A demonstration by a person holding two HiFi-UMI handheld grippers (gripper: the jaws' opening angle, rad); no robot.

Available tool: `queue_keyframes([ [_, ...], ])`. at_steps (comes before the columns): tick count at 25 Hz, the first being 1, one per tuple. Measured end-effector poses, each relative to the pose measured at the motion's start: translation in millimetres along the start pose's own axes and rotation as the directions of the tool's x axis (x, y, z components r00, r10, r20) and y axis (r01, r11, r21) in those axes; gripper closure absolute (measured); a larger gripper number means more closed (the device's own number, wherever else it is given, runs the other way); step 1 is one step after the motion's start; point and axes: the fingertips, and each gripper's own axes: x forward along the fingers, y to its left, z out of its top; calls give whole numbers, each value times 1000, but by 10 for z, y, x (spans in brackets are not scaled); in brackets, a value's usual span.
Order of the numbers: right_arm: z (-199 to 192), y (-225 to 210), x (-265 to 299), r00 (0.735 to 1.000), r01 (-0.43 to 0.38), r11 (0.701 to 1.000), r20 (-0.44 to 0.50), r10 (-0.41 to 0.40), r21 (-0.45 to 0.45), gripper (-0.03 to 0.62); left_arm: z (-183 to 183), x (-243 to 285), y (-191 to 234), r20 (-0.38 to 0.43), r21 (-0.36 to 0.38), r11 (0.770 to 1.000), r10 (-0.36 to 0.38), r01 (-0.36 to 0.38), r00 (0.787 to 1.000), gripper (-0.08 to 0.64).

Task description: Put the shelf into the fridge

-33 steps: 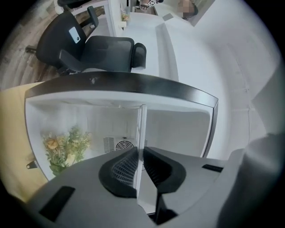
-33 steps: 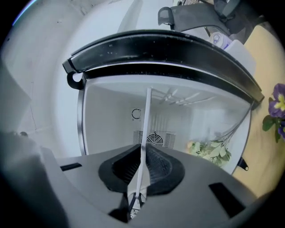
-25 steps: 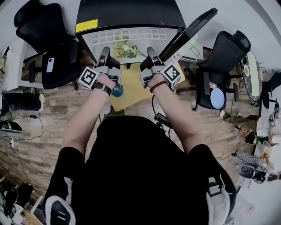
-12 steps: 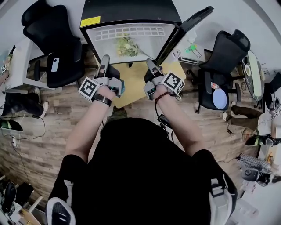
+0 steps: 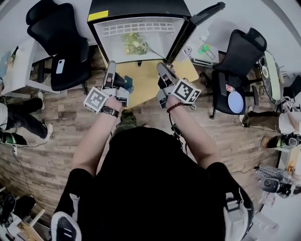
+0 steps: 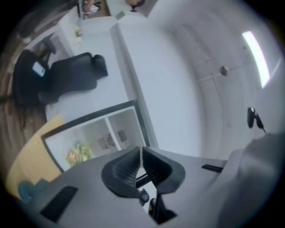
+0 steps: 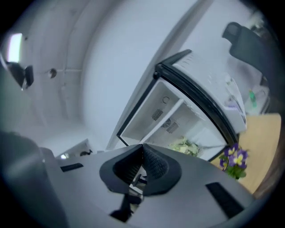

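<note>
Shelf inside open fridge, ahead of left gripper and right gripper; both closed, empty.

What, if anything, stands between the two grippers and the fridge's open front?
Nothing visible does. The fridge has its door swung wide, and the left gripper and right gripper, fingers shut and empty, face the opening. A flower bunch lies inside.

Two black office chairs, left and right, flanked a yellow tabletop on the wood-plank floor. A phone (pale-cased) lay on the left chair's seat. Purple flowers stood near the tabletop.
</note>
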Motion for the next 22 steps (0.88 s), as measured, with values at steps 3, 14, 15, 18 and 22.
queue_keyframes([
  [3,31,227,-82,1000,-20,953,-18,15,-304,584,6,-81,-252,-99,348,936,-24,58,995,529],
  [14,35,641,-438,999,32,510,25,-21,-860,578,-216,-377,-950,-340,896,282,-60,343,938,540],
  [15,43,644,-459,999,40,491,33,-24,-870,578,-244,-404,-955,-353,895,271,-59,356,934,541],
  [18,51,639,-489,998,58,456,47,-36,-888,578,-307,-446,-941,-376,889,261,-55,377,925,541],
  [22,36,627,-529,998,62,455,52,-35,-888,578,-351,-458,-943,-384,890,246,-50,384,922,541],
])
